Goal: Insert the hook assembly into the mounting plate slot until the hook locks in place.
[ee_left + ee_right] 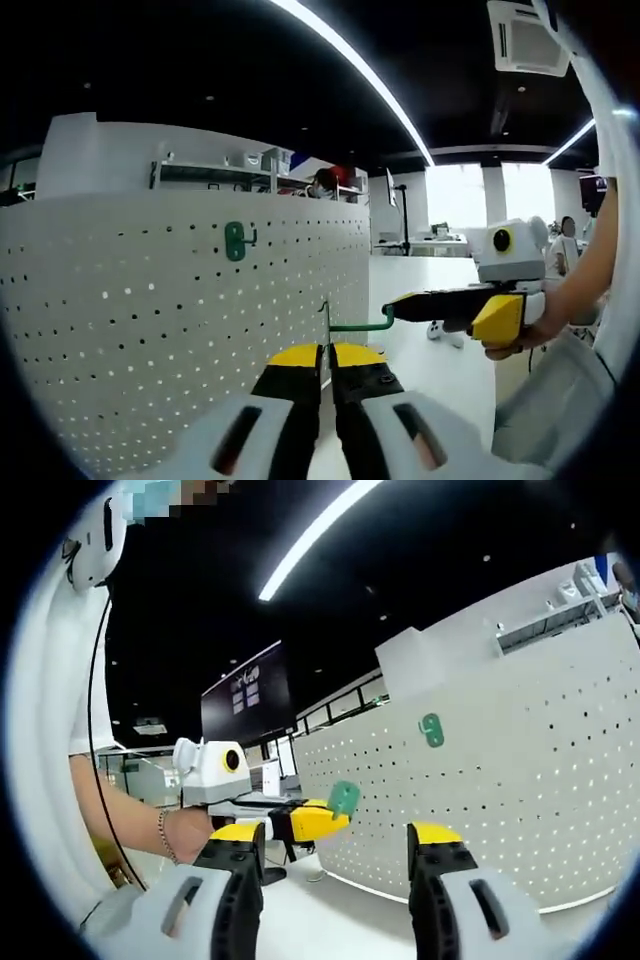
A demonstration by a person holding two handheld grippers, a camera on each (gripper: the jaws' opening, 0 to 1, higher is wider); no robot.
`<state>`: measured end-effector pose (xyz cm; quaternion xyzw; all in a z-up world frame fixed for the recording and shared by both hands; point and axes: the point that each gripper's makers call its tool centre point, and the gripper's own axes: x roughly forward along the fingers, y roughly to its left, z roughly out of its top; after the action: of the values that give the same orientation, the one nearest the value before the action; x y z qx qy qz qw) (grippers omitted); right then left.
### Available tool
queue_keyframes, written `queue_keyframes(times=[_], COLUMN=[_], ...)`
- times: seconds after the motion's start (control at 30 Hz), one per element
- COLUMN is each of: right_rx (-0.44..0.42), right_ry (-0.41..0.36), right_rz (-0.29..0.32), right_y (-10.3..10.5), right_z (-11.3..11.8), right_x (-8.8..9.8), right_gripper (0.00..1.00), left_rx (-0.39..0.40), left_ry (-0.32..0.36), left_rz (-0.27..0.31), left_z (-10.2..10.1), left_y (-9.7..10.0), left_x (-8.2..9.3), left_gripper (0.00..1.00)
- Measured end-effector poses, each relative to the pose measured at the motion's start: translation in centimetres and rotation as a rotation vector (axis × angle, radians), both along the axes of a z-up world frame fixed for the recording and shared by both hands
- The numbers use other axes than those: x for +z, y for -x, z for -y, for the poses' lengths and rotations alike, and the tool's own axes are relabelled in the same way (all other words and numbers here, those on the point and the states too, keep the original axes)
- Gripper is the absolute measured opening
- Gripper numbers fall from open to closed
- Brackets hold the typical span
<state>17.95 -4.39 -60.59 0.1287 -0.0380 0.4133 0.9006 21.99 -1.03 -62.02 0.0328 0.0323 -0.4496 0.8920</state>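
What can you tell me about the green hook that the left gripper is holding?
The green hook looks like plastic: a small flat back plate, seen edge-on in the left gripper view, with a thin rod running sideways to an upturned tip. The left gripper is shut on the plate. The hook is held in the air by the edge of the white pegboard, not yet inserted. Its tip is close to the right gripper; contact cannot be told.
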Motion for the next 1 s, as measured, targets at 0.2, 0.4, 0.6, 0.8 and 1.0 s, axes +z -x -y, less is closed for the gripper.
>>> queue_keyframes(times=[0.2,0.4,0.6,0.8,1.0], right_rx=[0.009,0.017,0.024,0.036,0.044], right_ry=[-0.015,-0.024,-0.027,-0.023,-0.018], right_rz=[0.002,0.006,0.009,0.012,0.003], right_y=[-0.5,-1.0,-1.4,-1.5,-1.6], right_z=[-0.9,-1.5,-2.0,-2.7,-3.1], right_x=[0.6,1.0,1.3,1.4,1.2], right_gripper=[0.54,0.54,0.54,0.54,0.51], left_rx=[0.001,0.005,0.004,0.007,0.005], left_ry=[0.004,0.008,0.011,0.011,0.009], left_rz=[0.0,0.002,0.004,0.006,0.007], left_z=[-0.1,-0.2,-0.3,-0.3,-0.4], left_y=[0.0,0.0,0.1,0.1,0.1], left_x=[0.2,0.3,0.4,0.5,0.6], left_gripper=[0.03,0.03,0.03,0.03,0.03])
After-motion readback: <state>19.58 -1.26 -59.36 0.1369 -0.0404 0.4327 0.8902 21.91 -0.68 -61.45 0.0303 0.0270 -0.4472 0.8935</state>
